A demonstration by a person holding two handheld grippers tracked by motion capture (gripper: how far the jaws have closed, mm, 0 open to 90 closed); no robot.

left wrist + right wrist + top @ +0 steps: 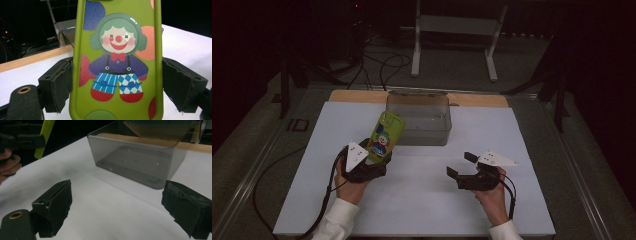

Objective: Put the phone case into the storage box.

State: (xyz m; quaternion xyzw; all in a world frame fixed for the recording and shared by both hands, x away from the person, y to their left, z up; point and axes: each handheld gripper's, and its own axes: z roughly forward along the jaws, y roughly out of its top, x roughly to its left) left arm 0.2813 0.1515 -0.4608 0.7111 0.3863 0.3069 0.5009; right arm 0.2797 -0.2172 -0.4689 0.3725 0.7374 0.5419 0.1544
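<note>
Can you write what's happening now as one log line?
left claw: shut on clown phone case | right claw: open | clear box: empty

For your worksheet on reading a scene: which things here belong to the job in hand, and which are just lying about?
In the job:
- left gripper
- green phone case
- clear grey box
- right gripper, open

Lying about:
- white stand
- floor cables

White table point(422, 200), clear grey bin point(418, 120) resting on it
</note>
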